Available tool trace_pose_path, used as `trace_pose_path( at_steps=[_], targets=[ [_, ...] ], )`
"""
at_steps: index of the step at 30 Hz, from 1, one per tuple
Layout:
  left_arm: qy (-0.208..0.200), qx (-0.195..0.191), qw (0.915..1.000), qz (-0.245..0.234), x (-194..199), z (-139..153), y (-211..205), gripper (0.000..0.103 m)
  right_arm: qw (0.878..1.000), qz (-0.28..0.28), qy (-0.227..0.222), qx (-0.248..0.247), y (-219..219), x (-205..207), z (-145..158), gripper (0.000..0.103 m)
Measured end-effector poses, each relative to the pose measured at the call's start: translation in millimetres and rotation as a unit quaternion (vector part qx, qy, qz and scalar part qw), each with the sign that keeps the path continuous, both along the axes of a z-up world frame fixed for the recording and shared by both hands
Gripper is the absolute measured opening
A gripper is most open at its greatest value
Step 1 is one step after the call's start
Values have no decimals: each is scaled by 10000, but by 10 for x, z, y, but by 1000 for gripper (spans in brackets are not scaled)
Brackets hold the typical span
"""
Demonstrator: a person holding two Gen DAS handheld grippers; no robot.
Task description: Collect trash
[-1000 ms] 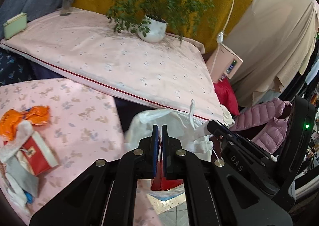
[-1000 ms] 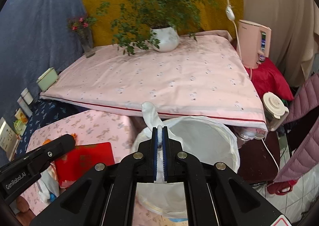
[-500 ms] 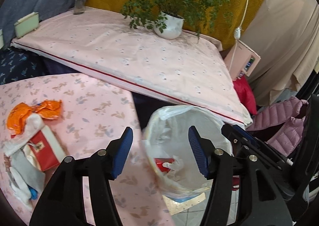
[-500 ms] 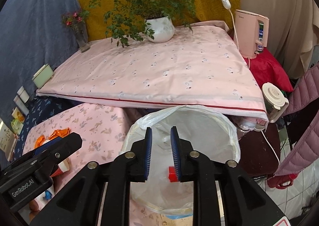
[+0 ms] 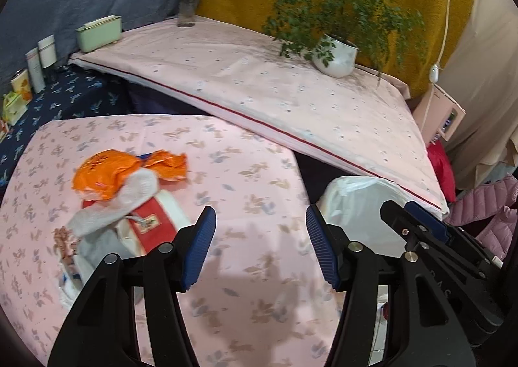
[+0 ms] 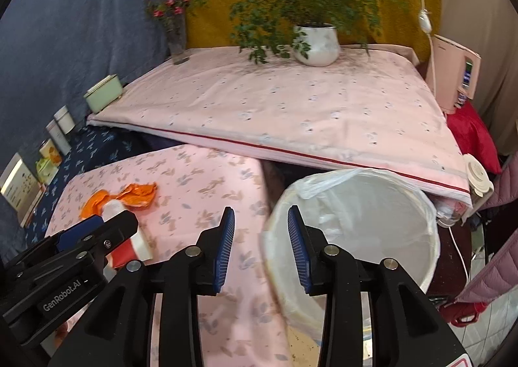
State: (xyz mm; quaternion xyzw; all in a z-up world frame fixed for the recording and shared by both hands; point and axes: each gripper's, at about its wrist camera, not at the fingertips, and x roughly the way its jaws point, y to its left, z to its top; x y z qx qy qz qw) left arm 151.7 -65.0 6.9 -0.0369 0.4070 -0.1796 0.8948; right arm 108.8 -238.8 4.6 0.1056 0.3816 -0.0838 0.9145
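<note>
A pile of trash lies at the left of the low pink floral table (image 5: 246, 179): an orange wrapper (image 5: 110, 172), a white crumpled tissue (image 5: 119, 201) and a red-and-white carton (image 5: 152, 221). The white-lined trash bin (image 6: 365, 224) stands just off the table's right edge. My left gripper (image 5: 259, 244) hovers open over the table, right of the pile, with nothing between its fingers. My right gripper (image 6: 260, 247) hangs at the bin's left rim, its jaws opening and empty. The orange wrapper (image 6: 129, 195) also shows in the right wrist view, partly hidden behind the left gripper.
A higher pink-covered surface (image 6: 291, 114) carries a potted plant (image 6: 315, 43), a flower vase (image 6: 176, 33) and a green box (image 6: 103, 96). Small containers (image 5: 35, 65) stand on the dark blue cloth at left. A pink appliance (image 6: 453, 75) and a puffy jacket (image 5: 485, 208) are at right.
Both grippers were shut, the left on a red item and the right on the bin liner. Both opened; the red item dropped into the bin. Both then swung left toward the table.
</note>
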Motion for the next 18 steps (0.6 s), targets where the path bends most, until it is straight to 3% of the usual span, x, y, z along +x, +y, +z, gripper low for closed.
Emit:
trace_pose_path(
  at_steps=[6, 18],
  targets=[
    [4, 128, 9989, 452, -20, -63, 468, 66, 9995, 308, 32, -31, 361, 66, -2, 39],
    [461, 308, 9909, 1229, -96, -393, 1368, 81, 9960, 875, 151, -69, 1056, 125, -99, 48]
  ],
)
